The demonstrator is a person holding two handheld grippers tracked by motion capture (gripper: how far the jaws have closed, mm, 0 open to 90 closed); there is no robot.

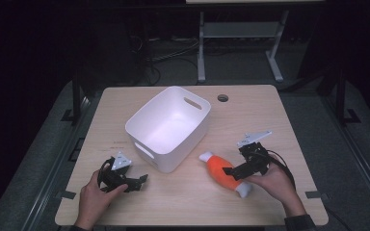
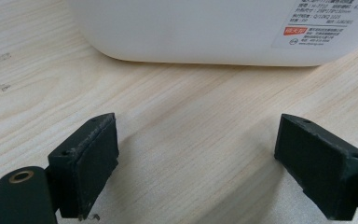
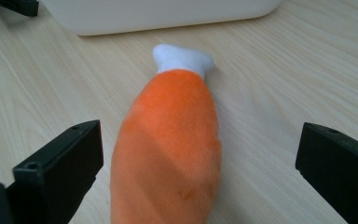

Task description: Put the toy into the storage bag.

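1. Where the wooden table [image 1: 270,120] carries everything, its far edge has a round hole [image 1: 223,98] near the middle, and bits of tape sit by the near corners.
2. Your white bin [image 1: 168,127] stands around the table's centre, turned at an angle, with one corner toward the near edge; its label [image 2: 324,25] faces your left gripper.
3. The orange plush toy [image 1: 224,174] with white ends lies flat on the wood toward the near right corner, just beside the bin but apart from it.
4. Your right gripper [image 3: 200,177] has its jaws spread wide, one on each side of the toy; the pads look clear of the plush, though the high view is too small to confirm that.
5. Your left gripper [image 2: 196,168] rests near the near left corner, jaws wide over bare wood, pointing at the bin's wall with nothing between them.
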